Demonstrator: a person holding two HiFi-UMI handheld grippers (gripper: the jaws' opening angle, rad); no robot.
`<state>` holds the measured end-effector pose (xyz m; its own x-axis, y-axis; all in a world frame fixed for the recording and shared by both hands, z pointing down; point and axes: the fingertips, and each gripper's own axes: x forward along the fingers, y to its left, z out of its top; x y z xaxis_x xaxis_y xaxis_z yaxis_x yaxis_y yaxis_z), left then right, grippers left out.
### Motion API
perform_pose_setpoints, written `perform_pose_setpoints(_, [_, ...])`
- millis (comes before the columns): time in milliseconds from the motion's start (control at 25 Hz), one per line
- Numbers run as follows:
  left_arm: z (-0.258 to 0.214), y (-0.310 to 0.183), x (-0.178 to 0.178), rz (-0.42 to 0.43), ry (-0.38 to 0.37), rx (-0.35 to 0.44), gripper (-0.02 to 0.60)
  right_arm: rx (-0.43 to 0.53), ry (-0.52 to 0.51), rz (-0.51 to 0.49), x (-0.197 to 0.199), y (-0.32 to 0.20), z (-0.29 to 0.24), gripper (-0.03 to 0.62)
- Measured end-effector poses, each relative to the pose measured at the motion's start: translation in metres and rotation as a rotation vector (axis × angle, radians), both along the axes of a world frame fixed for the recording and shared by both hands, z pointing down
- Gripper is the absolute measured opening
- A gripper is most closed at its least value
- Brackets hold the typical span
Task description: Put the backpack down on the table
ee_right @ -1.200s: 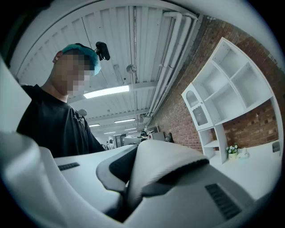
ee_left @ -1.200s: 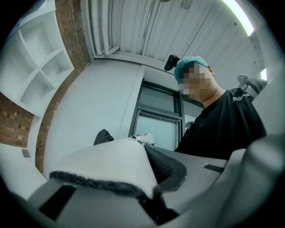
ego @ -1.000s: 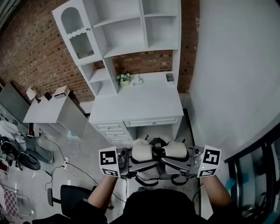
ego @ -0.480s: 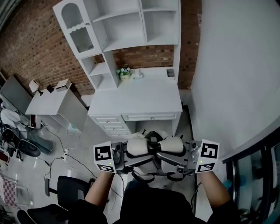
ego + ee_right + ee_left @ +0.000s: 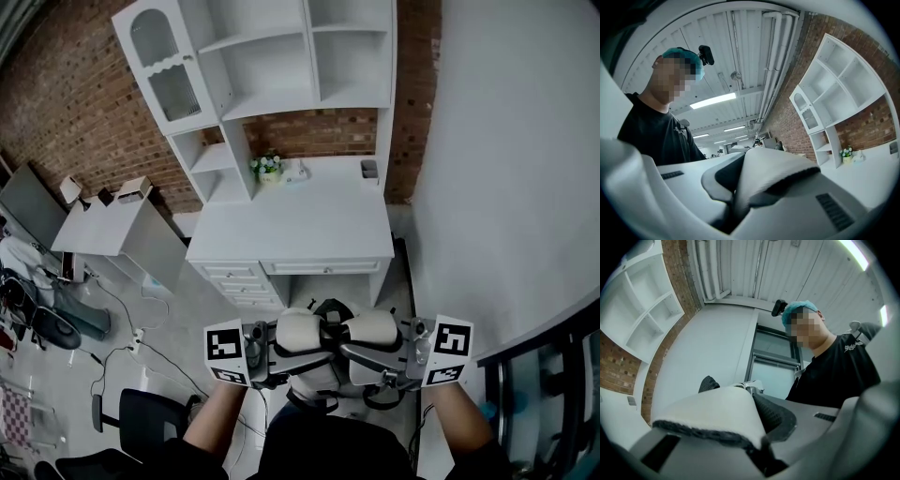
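A mock-up home study set up inside a large workshop hall is shown. At 12 o'clock a white desk with a bare tabletop (image 5: 291, 225) is placed against a brick wall (image 5: 75, 112), topped by open white shelving (image 5: 272, 56) and a small flower pot (image 5: 266, 167). A domestic room is contradicted by the rest: loose cables (image 5: 122, 309) are trailed over a grey concrete floor (image 5: 187, 300) at 8 o'clock, a black office chair (image 5: 150, 417) is parked at 7 o'clock, and a ribbed metal ceiling (image 5: 740, 37) with strip lights (image 5: 712, 100) and pipes (image 5: 776, 56) is seen overhead.
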<state>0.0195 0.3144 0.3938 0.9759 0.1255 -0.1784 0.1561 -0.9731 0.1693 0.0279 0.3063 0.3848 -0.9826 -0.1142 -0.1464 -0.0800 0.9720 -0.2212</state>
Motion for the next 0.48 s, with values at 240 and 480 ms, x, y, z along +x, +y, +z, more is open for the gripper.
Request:
perform_pose_setpoints(240, [-0.007, -0.037, -0.007, 0.046, -0.018, -0.005, 0.051, 0.002, 0.007, 0.004, -0.004, -0.037, -0.006, 0.041])
perform_pose_setpoints(480, [-0.02, -0.092, -0.018, 0.075, -0.027, 0.016, 0.051, 0.023, 0.018, 0.027, -0.015, -0.088, -0.017, 0.041])
